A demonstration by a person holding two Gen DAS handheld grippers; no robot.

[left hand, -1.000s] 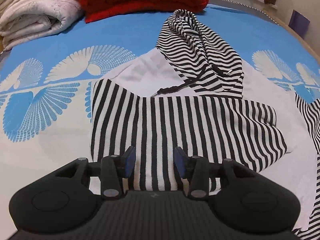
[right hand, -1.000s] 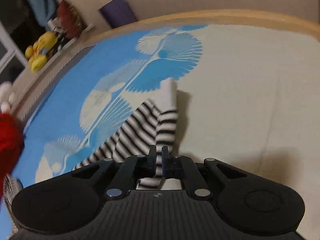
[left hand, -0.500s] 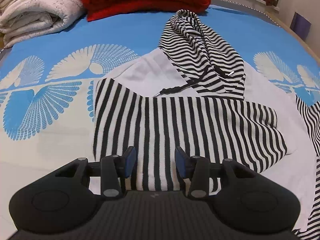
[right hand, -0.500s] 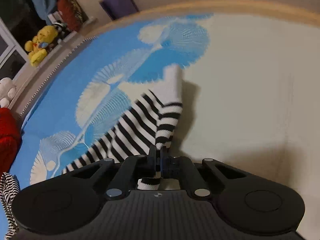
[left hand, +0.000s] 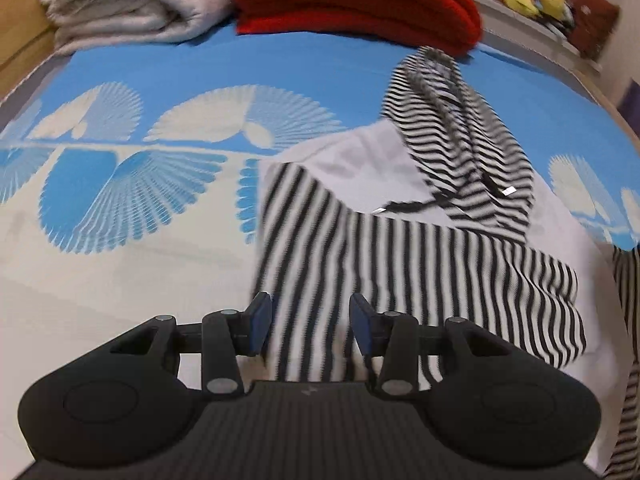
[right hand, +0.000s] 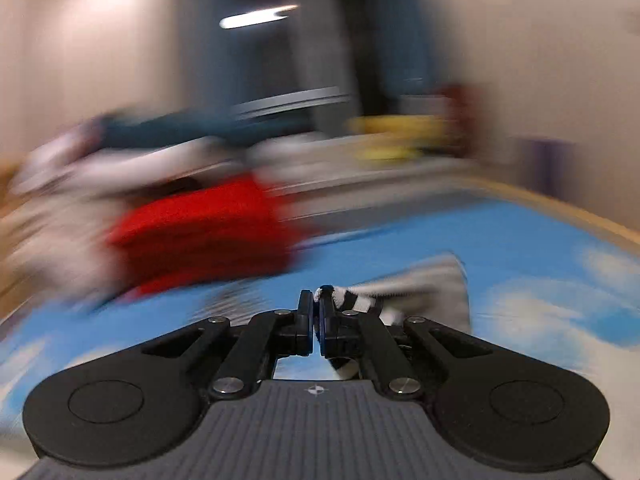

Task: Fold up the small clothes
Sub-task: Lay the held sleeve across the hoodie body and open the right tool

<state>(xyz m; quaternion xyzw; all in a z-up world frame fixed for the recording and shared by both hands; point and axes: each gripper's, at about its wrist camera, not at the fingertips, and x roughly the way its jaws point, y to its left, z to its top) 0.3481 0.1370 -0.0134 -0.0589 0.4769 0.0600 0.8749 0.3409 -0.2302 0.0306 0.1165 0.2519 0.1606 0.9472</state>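
Since the striped hoodie [left hand: 400, 280] was soft, light knit, cuffs gripped best: right gripper [right hand: 316, 312] pinched its sleeve cuff [right hand: 360, 300], left gripper [left hand: 310, 324] hung half-open, empty.

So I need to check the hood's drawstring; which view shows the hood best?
Left wrist: the hood lies spread on the bedspread, cord visible. The right wrist view is blurred and shows only the striped sleeve in the right gripper.

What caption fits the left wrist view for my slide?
Open left gripper above a striped hoodie on a blue patterned bedsheet.
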